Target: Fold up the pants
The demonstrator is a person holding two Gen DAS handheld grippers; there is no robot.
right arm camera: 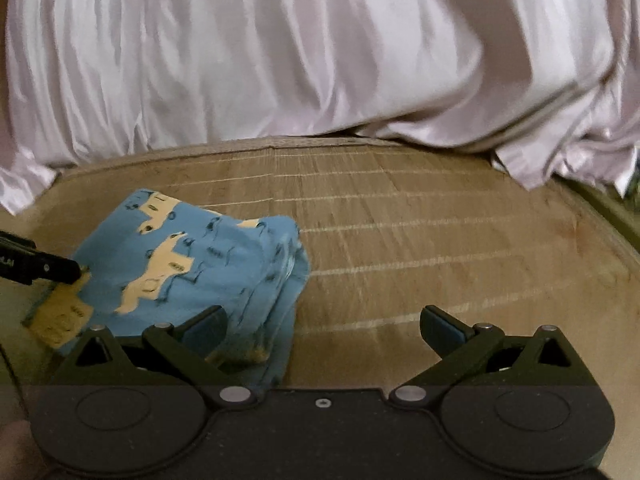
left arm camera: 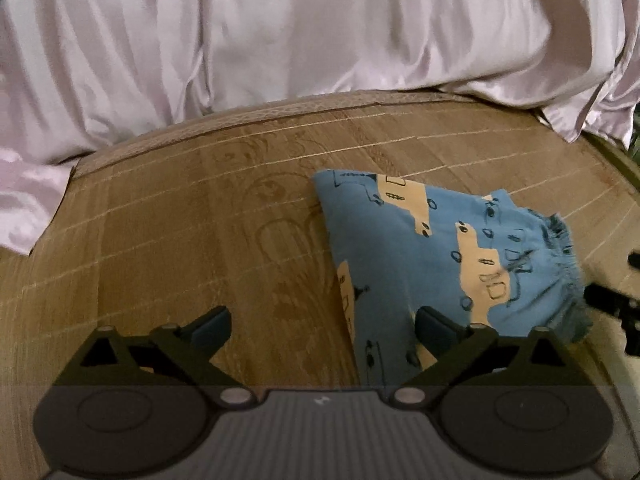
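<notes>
Lying folded on the bamboo mat (left arm camera: 180,208), the blue pants (left arm camera: 432,248) with cream vehicle prints form a compact bundle, gathered waistband toward the right side in the left wrist view. The left gripper (left arm camera: 322,326) hovers with fingers spread wide and nothing between them — its right finger over the bundle's near edge. The right gripper (right arm camera: 322,322) is likewise released, just beside the pants. Pale satin bedding (right arm camera: 280,60) is heaped behind the mat.

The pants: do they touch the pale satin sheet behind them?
Apart. The left wrist view shows bare woven mat between the pants and the pale satin sheet.
</notes>
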